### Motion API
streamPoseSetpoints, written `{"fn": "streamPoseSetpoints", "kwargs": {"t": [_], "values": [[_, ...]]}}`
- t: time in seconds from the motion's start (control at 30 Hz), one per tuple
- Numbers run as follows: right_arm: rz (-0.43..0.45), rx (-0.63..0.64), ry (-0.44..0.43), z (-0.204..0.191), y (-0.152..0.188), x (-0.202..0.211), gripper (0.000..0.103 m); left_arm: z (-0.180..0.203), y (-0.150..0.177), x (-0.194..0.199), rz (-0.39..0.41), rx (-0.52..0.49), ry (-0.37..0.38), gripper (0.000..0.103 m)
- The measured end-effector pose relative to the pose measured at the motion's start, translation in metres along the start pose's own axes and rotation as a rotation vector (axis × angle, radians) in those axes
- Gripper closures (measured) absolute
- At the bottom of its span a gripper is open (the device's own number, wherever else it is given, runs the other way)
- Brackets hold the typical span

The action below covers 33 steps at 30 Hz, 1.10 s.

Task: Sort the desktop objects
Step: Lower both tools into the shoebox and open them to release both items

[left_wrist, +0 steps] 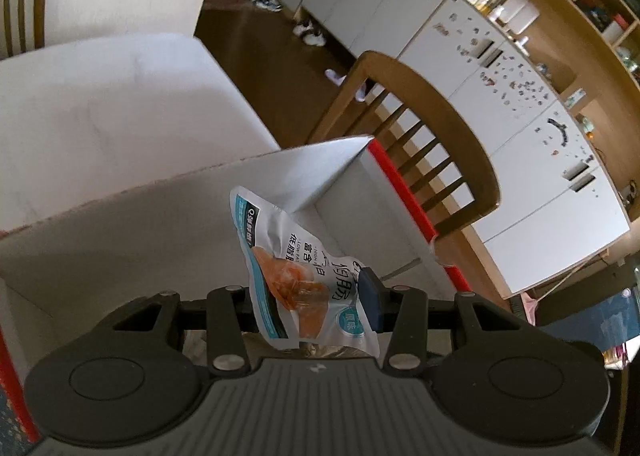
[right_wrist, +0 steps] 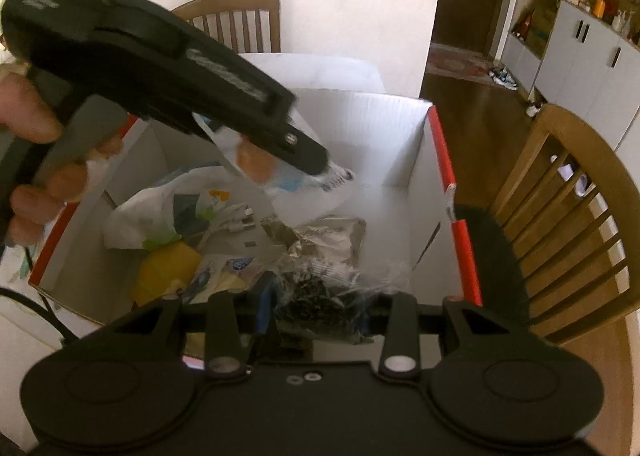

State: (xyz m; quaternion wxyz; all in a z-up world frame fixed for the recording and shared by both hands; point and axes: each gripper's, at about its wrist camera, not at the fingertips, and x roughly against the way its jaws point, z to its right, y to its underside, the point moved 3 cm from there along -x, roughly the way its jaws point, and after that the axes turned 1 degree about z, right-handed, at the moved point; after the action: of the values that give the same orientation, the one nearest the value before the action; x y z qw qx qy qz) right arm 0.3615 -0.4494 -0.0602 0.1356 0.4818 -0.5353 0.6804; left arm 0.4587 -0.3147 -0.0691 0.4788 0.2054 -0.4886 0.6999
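My left gripper (left_wrist: 316, 296) is shut on a white and blue snack pouch (left_wrist: 288, 256) with an orange food picture. The pouch hangs above a white cardboard box (left_wrist: 400, 179) with red outer edges. In the right wrist view the left gripper (right_wrist: 316, 163) reaches in from the upper left over the box (right_wrist: 400, 127), held by a hand (right_wrist: 28, 119), with the pouch (right_wrist: 288, 179) dangling from it. My right gripper (right_wrist: 314, 304) is over the box's near side, shut on a crumpled clear packet (right_wrist: 320, 284) with dark contents.
Inside the box lie a white plastic bag (right_wrist: 140, 215), a yellow item (right_wrist: 168, 272), a white cable (right_wrist: 236, 219) and a silvery wrapper (right_wrist: 332, 236). A wooden chair (right_wrist: 580, 183) stands close to the box's right side. White cabinets (left_wrist: 520, 115) line the far wall.
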Motion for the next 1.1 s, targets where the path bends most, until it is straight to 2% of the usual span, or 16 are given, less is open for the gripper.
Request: {"fn": "streamPoseSetpoints", "kwargs": {"t": [0.13, 0.4, 0.77, 0.8, 0.83, 0.87, 0.9, 0.93, 1.0, 1.07, 1.1], "values": [[-0.019, -0.019, -0.012, 0.0, 0.001, -0.009, 0.064, -0.003, 0.0, -0.014, -0.024, 0.014, -0.013, 0.059], [-0.068, -0.047, -0.042, 0.005, 0.004, -0.03, 0.064, -0.013, 0.0, -0.035, -0.061, -0.017, -0.092, 0.059], [-0.107, -0.04, -0.068, 0.002, 0.008, -0.04, 0.062, -0.021, 0.001, -0.047, -0.09, 0.008, -0.087, 0.058], [-0.106, -0.04, -0.067, 0.002, 0.008, -0.04, 0.062, -0.02, 0.001, -0.047, -0.093, 0.0, -0.095, 0.056], [-0.106, -0.043, -0.066, 0.002, 0.008, -0.04, 0.061, -0.019, 0.002, -0.047, -0.096, -0.009, -0.1, 0.048], [-0.106, -0.041, -0.064, 0.002, 0.008, -0.04, 0.059, -0.019, 0.002, -0.048, -0.099, -0.015, -0.106, 0.042], [-0.104, -0.039, -0.059, 0.002, 0.008, -0.039, 0.057, -0.019, 0.002, -0.047, -0.095, -0.013, -0.113, 0.029], [-0.103, -0.038, -0.052, 0.002, 0.008, -0.039, 0.055, -0.02, 0.002, -0.045, -0.086, -0.007, -0.115, 0.023], [-0.096, -0.037, -0.049, 0.001, 0.007, -0.037, 0.053, -0.02, 0.0, -0.043, -0.07, 0.003, -0.105, 0.022], [-0.078, -0.032, -0.037, 0.001, 0.007, -0.033, 0.028, -0.02, 0.0, -0.04, -0.063, 0.004, -0.101, 0.02], [-0.064, -0.029, -0.029, 0.0, 0.006, -0.03, 0.025, -0.019, 0.0, -0.038, -0.056, 0.0, -0.096, 0.02]]}}
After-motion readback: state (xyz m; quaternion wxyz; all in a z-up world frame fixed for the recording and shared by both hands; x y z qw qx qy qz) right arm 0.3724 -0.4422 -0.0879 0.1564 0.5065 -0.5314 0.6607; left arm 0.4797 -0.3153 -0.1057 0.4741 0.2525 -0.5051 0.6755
